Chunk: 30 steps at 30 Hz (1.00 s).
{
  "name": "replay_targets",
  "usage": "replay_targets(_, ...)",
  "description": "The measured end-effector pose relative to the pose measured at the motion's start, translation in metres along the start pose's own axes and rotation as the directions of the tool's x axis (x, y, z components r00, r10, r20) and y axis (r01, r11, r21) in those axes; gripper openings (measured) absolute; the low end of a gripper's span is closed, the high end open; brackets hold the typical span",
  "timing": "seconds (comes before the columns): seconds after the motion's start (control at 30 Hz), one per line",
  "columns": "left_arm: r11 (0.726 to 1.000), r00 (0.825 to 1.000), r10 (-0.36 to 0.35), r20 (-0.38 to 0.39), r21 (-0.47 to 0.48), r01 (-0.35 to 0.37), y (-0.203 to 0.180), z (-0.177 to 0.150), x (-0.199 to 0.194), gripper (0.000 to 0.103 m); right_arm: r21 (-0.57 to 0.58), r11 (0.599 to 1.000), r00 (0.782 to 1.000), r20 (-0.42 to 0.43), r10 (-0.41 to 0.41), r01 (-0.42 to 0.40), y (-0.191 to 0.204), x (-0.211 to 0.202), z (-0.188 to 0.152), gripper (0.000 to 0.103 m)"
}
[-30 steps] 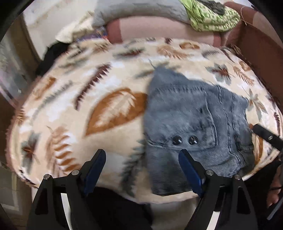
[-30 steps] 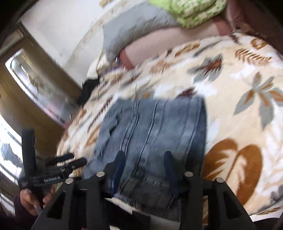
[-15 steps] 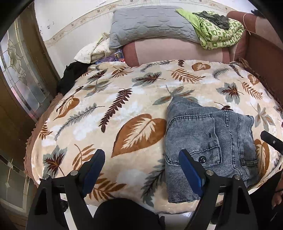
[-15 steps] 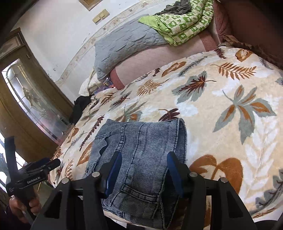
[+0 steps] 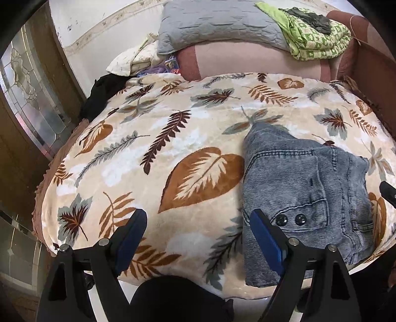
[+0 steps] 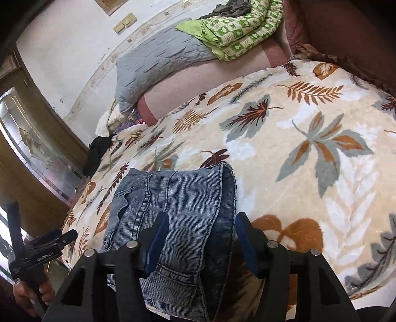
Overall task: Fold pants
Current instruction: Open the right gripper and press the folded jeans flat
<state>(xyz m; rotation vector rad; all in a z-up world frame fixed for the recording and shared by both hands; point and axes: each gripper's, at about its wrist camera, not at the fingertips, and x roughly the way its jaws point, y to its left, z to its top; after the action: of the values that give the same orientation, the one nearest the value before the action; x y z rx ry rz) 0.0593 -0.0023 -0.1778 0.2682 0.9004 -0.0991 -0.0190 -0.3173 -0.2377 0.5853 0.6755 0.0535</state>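
Note:
The grey-blue denim pants (image 5: 304, 188) lie folded into a compact stack near the front edge of the bed, two dark buttons showing on top. In the right wrist view the pants (image 6: 180, 203) show a thick fold edge on their right side. My left gripper (image 5: 198, 235) is open and empty, held just off the bed's front edge to the left of the pants. My right gripper (image 6: 200, 237) is open and empty, its fingers straddling the near end of the stack without pinching it. The left gripper also shows in the right wrist view (image 6: 49, 244), held in a hand.
The bed is covered by a cream blanket with leaf print (image 5: 173, 138). At the head lie a grey pillow (image 5: 217, 22), a green patterned quilt (image 5: 316, 34) and a dark garment (image 5: 104, 91). A wooden door with glass (image 5: 29, 94) stands at left. A brown headboard (image 6: 346, 37) rises at right.
Both grippers pulled back and up from the pants, then steadied; the blur is gone. The folded pants lie as before.

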Motion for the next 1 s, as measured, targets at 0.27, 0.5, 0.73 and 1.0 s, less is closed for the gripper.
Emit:
replay_targets(0.27, 1.0, 1.0, 0.014, -0.028, -0.008, -0.015, 0.003, -0.002, 0.014, 0.086, 0.014, 1.0, 1.0, -0.014, -0.012, 0.012, -0.006, 0.003, 0.0, 0.062)
replay_targets(0.5, 0.999, 0.996, 0.006, -0.088, -0.033, -0.009, 0.014, -0.004, 0.04, 0.086, 0.016, 0.999, 0.998, -0.047, -0.028, 0.028, -0.009, 0.01, -0.002, 0.062)
replay_targets(0.73, 0.993, 0.981, -0.093, -0.169, -0.082, 0.08, 0.025, 0.002, 0.07, 0.086, 0.058, 0.998, 0.995, -0.095, -0.032, 0.037, -0.016, 0.022, -0.002, 0.062)
replay_targets(1.0, 0.987, 0.983, -0.157, -0.096, -0.055, 0.152, 0.007, -0.006, 0.042, 0.086, -0.033, 0.999, 0.999, -0.05, -0.009, 0.007, 0.005, 0.017, -0.005, 0.062)
